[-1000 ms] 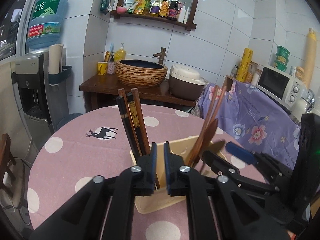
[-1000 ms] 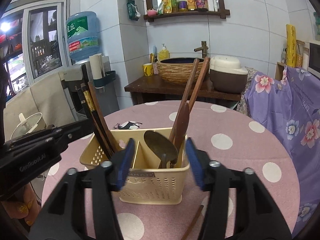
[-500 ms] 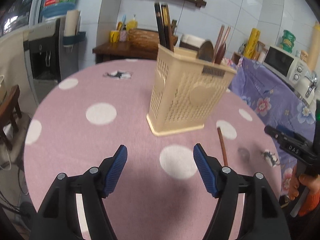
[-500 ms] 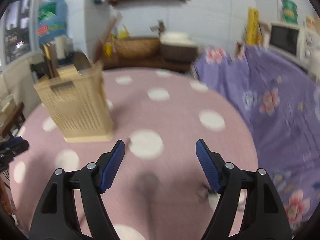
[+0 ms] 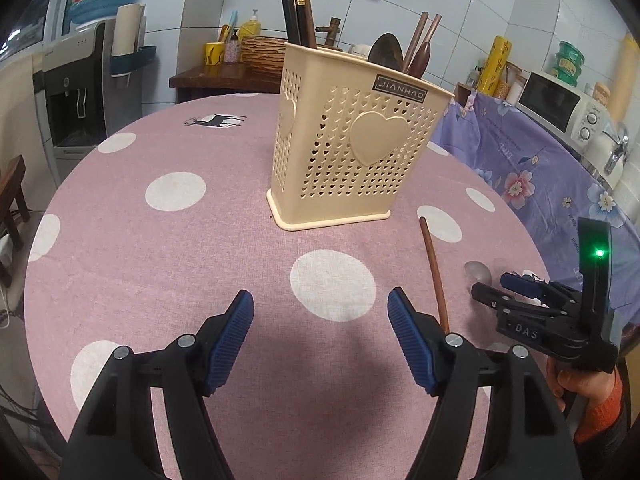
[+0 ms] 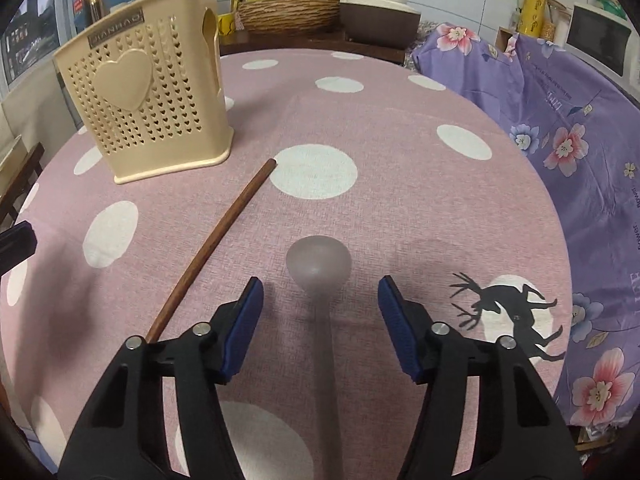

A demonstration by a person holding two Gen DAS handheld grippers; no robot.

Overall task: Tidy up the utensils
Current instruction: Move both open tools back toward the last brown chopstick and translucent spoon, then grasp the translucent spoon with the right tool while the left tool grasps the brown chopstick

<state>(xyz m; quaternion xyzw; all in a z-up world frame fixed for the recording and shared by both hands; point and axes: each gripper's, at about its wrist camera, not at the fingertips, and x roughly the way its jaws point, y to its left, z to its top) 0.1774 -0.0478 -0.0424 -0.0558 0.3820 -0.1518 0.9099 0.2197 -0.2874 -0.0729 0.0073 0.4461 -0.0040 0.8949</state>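
A beige perforated utensil holder stands on the pink dotted table, with dark chopsticks and wooden spoons upright in it. It also shows in the right wrist view. A brown wooden stick lies on the cloth, right of my left gripper. A translucent grey spoon lies with its bowl between the fingers of my right gripper. Both grippers are open and empty. The right gripper shows at the left wrist view's right edge.
A purple floral cloth covers furniture right of the table. Behind are a wooden counter with a woven basin and rice cooker, a microwave and a water dispenser.
Both grippers pulled back from the holder and dropped low over the table. The left one opened, leaving the chopsticks in the holder. The right one swung over to the grey spoon.
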